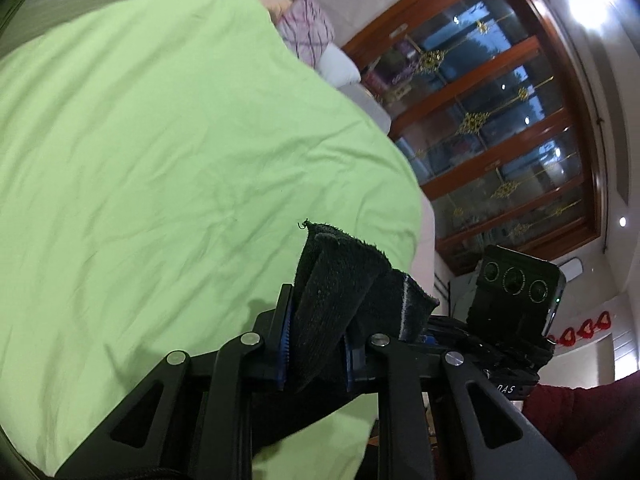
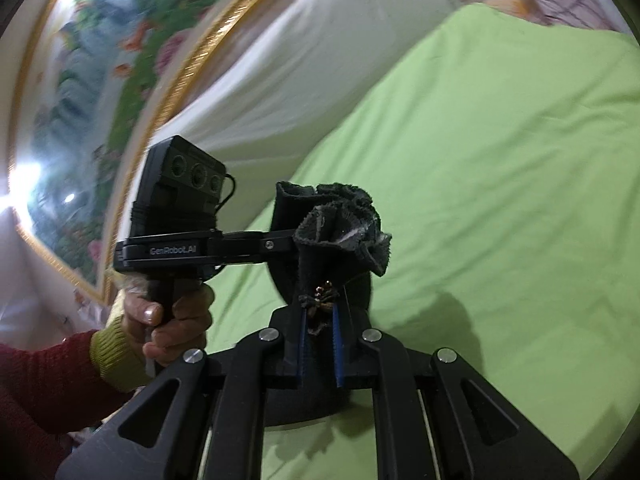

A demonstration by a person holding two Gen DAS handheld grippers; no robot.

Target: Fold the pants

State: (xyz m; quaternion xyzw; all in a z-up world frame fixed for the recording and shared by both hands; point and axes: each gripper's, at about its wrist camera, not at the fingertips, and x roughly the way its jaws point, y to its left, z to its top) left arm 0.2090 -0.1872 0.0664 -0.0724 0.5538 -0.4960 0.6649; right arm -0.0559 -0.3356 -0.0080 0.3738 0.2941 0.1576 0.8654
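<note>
The pants are dark, fuzzy fabric. In the left wrist view my left gripper (image 1: 318,340) is shut on a bunched edge of the pants (image 1: 340,280), held above the green bed sheet (image 1: 160,140). In the right wrist view my right gripper (image 2: 319,344) is shut on another bunched part of the pants (image 2: 336,224), also lifted over the sheet (image 2: 500,160). The left gripper with its camera block (image 2: 180,200) shows to the left in the right wrist view, close beside the cloth. The rest of the pants hangs below, hidden.
A white headboard cushion (image 2: 300,80) and a framed floral picture (image 2: 100,60) lie beyond the bed. A checked pink pillow (image 1: 308,28) lies at the bed's far end. A wooden glass cabinet (image 1: 500,140) stands to the right.
</note>
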